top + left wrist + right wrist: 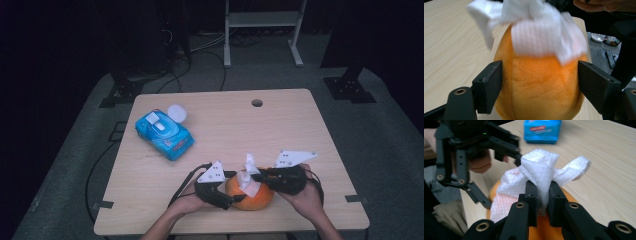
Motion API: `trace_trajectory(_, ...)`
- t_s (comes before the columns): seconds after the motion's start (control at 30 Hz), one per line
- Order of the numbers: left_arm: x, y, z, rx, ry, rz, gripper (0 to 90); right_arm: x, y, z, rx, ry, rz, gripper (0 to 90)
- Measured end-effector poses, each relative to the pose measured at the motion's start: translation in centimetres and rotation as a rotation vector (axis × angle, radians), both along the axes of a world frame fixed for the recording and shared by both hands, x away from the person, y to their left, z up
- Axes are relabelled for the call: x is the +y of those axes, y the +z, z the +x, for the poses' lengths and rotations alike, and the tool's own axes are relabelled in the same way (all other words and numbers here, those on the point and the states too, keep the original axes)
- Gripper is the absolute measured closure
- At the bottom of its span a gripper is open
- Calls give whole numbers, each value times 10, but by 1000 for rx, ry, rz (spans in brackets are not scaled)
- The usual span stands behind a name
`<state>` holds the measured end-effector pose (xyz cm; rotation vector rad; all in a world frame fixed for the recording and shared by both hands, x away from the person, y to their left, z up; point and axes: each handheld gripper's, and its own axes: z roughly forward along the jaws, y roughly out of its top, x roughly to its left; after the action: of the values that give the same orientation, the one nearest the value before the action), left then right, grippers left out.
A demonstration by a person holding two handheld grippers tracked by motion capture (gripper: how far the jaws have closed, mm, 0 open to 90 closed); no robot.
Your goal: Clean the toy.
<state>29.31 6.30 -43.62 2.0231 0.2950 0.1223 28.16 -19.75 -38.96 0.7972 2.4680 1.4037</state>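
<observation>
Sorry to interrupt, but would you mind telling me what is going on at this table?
A person is wiping a soft orange plush pumpkin near the front edge of a light wooden table. The left gripper brackets the pumpkin's sides to steady it. The right gripper is shut on a crumpled white wet wipe lying over the pumpkin's top. A blue wipe packet lies further back, lid open.
</observation>
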Motion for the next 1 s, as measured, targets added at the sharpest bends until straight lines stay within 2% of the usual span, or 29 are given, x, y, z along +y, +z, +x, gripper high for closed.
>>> trace_trajectory(0.03, 1, -1, 1, -5, -2, 4, 224, -10, -1, 3, 8, -22, 7, 796)
trace_trajectory(0.07, 1, -1, 1, -5, -2, 4, 224, -10, -1, 3, 8, -22, 7, 796)
trace_trajectory(0.1, 2, -1, 1, 0, 1, 1, 223, -19, -3, 5, 30, -36, 13, 796)
trace_trajectory(0.2, 1, 0, 2, 6, 9, 6, 197, -20, -5, 6, 40, -36, 19, 796)
trace_trajectory(0.23, -1, 3, 2, 14, 26, 12, 146, -17, -5, 5, 34, -35, 14, 795)
trace_trajectory(0.27, -1, 3, 2, 14, 26, 12, 134, -17, -5, 5, 34, -35, 14, 795)
trace_trajectory(0.33, -3, 2, 1, 8, 12, 13, 134, -7, -2, 1, 15, -14, 11, 795)
trace_trajectory(0.4, -4, 1, 0, 13, 10, 12, 136, 1, -1, -3, 11, 30, 24, 795)
trace_trajectory(0.47, -3, 1, 0, 3, 1, 16, 197, 4, -1, -4, 7, 44, 20, 795)
trace_trajectory(0.5, -2, 1, 0, -9, -1, 21, 197, 7, 0, -6, -10, 56, -2, 795)
trace_trajectory(0.53, -1, 0, 0, -8, -4, 21, 247, 5, 2, -5, -10, 64, -12, 795)
trace_trajectory(0.57, 2, -1, 1, -9, -1, 27, 266, 1, 3, -4, -9, 58, -10, 794)
trace_trajectory(0.63, 6, -3, 4, 6, 8, 27, 286, -10, 2, -1, -15, 12, -28, 793)
trace_trajectory(0.73, 10, -5, 7, 25, 8, 21, 286, -28, -3, 5, 19, -44, -10, 794)
trace_trajectory(0.77, 10, -5, 7, 29, 7, 20, 280, -33, -6, 6, 31, -53, -9, 794)
trace_trajectory(0.83, 8, -2, 8, 40, 2, 19, 221, -32, -8, 7, 51, -39, 3, 794)
trace_trajectory(0.9, 8, 0, 8, 46, -1, 12, 161, -29, -8, 6, 42, -21, -14, 794)
trace_trajectory(1.0, 9, 2, 11, 76, 8, -14, 104, -26, -8, 4, 42, 22, 5, 793)
